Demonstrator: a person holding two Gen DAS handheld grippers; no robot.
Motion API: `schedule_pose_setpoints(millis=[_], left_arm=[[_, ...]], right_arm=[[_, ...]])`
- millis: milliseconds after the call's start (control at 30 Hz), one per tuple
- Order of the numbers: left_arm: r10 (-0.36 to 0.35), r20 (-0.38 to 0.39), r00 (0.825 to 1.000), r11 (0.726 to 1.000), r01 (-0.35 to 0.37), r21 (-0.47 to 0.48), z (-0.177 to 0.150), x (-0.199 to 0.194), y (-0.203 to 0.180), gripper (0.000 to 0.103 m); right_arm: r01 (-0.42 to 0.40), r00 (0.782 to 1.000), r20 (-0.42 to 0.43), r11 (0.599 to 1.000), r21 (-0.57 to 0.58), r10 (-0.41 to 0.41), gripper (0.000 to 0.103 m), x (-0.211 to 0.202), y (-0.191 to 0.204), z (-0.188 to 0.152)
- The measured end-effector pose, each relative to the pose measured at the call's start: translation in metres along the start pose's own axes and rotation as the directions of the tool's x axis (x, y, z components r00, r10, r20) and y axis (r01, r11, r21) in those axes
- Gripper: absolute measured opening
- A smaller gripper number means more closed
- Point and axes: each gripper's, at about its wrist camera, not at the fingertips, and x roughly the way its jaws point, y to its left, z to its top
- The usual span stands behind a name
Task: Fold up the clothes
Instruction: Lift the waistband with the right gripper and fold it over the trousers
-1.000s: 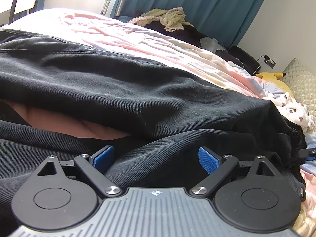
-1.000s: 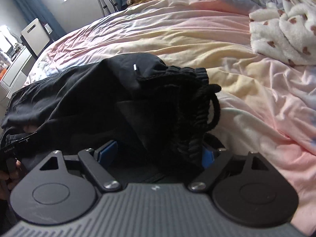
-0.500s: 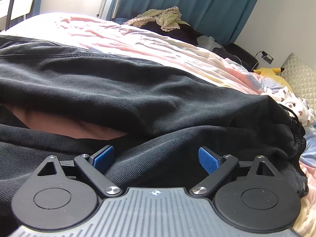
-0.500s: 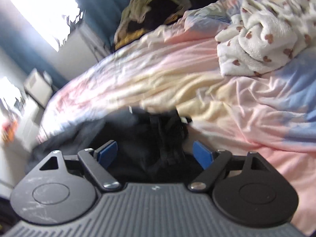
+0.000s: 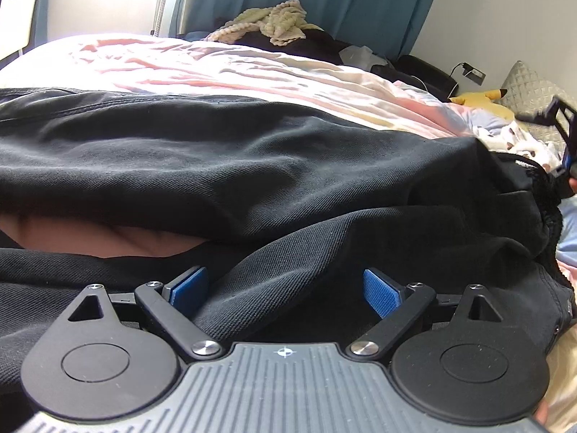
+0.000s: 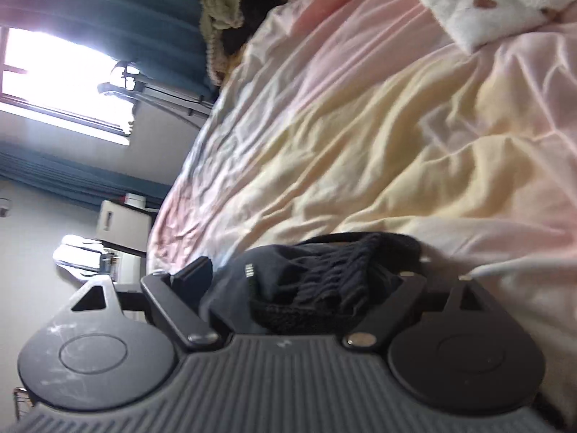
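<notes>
Black trousers (image 5: 252, 173) lie spread across the bed, legs running left, the elastic waistband at the right. My left gripper (image 5: 285, 288) is open, its blue pads wide apart, with a fold of the black cloth lying between them. My right gripper (image 6: 306, 285) is rolled to one side, with the bunched black waistband (image 6: 324, 281) between its fingers; the fingers still stand wide apart. The right gripper also shows at the right edge of the left wrist view (image 5: 562, 137).
The bed has a pink and yellow duvet (image 6: 378, 126). A white fleece with brown hearts (image 6: 487, 3) lies near the pillows. A beige knit and dark clothes (image 5: 274, 25) are piled at the far side by teal curtains. A yellow plush toy (image 5: 483, 99) lies by a grey cushion.
My right gripper has lifted and rolled sideways with the waistband between its fingers. The left gripper has stayed in place and the cloth at its right has risen a little.
</notes>
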Motion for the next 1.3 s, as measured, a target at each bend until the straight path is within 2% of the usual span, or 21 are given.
schedule_pose_setpoints(millis=[67, 100, 167, 300, 400, 433, 467, 533, 600, 700, 733, 800, 833, 967, 1067, 1133, 1233, 1300], left_arm=[[-0.006, 0.000, 1.000, 1.000, 0.006, -0.006, -0.001, 0.000, 0.001, 0.094], [-0.007, 0.000, 1.000, 1.000, 0.007, -0.008, -0.001, 0.000, 0.001, 0.094], [-0.010, 0.001, 1.000, 1.000, 0.010, -0.010, -0.001, 0.000, 0.002, 0.094], [-0.014, 0.003, 1.000, 1.000, 0.014, -0.014, -0.001, 0.000, 0.002, 0.094], [-0.018, 0.005, 1.000, 1.000, 0.018, -0.018, -0.001, 0.000, 0.003, 0.094], [-0.019, 0.006, 1.000, 1.000, 0.019, -0.019, -0.001, 0.000, 0.003, 0.094], [-0.020, 0.006, 1.000, 1.000, 0.020, -0.020, -0.001, 0.000, 0.003, 0.094], [-0.026, 0.008, 1.000, 0.999, 0.026, -0.026, -0.001, -0.001, 0.004, 0.094], [-0.033, 0.014, 0.999, 0.999, 0.034, -0.041, -0.001, -0.005, 0.005, 0.094], [-0.050, 0.035, 0.998, 0.996, 0.053, -0.075, 0.000, -0.015, 0.009, 0.094], [-0.059, 0.045, 0.997, 0.994, 0.063, -0.089, 0.000, -0.020, 0.011, 0.094], [-0.065, 0.080, 0.995, 0.993, 0.072, -0.096, 0.001, -0.029, 0.013, 0.094], [-0.056, 0.095, 0.994, 0.994, 0.064, -0.091, 0.001, -0.032, 0.013, 0.094], [-0.024, 0.098, 0.995, 0.997, 0.030, -0.065, -0.001, -0.028, 0.013, 0.094], [-0.007, 0.081, 0.997, 0.999, 0.011, -0.046, -0.002, -0.020, 0.013, 0.094], [0.007, 0.071, 0.997, 1.000, -0.005, -0.030, -0.002, -0.014, 0.012, 0.094], [0.029, 0.059, 0.998, 1.000, -0.029, -0.005, -0.002, -0.005, 0.009, 0.094], [0.030, 0.047, 0.998, 1.000, -0.030, 0.000, -0.001, 0.001, 0.010, 0.094]], right_arm=[[-0.044, 0.999, -0.010, 0.999, -0.017, 0.044, 0.088, 0.008, 0.013, -0.004], [-0.034, 0.999, -0.026, 0.999, -0.023, 0.033, 0.088, 0.017, 0.016, -0.005], [0.000, 0.997, -0.074, 0.999, -0.038, -0.002, 0.088, 0.039, 0.019, -0.003], [0.087, 0.993, -0.083, 0.996, 0.029, -0.085, 0.082, 0.063, -0.010, 0.005], [0.029, 0.999, 0.028, 0.999, -0.025, -0.028, 0.061, 0.043, 0.006, 0.003], [0.009, 0.998, 0.066, 0.999, -0.046, -0.005, 0.044, 0.036, 0.012, 0.002], [-0.011, 0.995, 0.103, 0.998, -0.069, 0.018, 0.018, 0.029, 0.018, 0.001], [-0.047, 0.982, 0.176, 0.992, -0.115, 0.067, 0.015, 0.014, 0.030, -0.001], [-0.079, 0.962, 0.245, 0.983, -0.163, 0.118, 0.013, 0.000, 0.042, -0.003], [-0.119, 0.919, 0.341, 0.964, -0.239, 0.198, 0.013, -0.022, 0.061, -0.006], [-0.167, 0.888, 0.363, 0.933, -0.320, 0.284, 0.012, -0.033, 0.072, -0.011], [-0.244, 0.808, 0.372, 0.834, -0.494, 0.457, 0.012, -0.051, 0.092, -0.021], [-0.224, 0.798, 0.393, 0.830, -0.511, 0.457, 0.012, -0.053, 0.093, -0.021], [-0.138, 0.827, 0.473, 0.925, -0.353, 0.304, 0.012, -0.022, 0.050, 0.008], [-0.003, 0.881, 0.457, 0.968, -0.250, 0.121, 0.013, 0.023, 0.006, 0.036], [0.109, 0.912, 0.409, 0.970, -0.219, -0.011, 0.015, 0.060, -0.020, 0.048], [0.228, 0.929, 0.332, 0.960, -0.164, -0.164, 0.021, 0.106, -0.059, 0.052], [0.196, 0.929, 0.341, 0.972, -0.128, -0.142, 0.021, 0.113, -0.078, 0.045]])
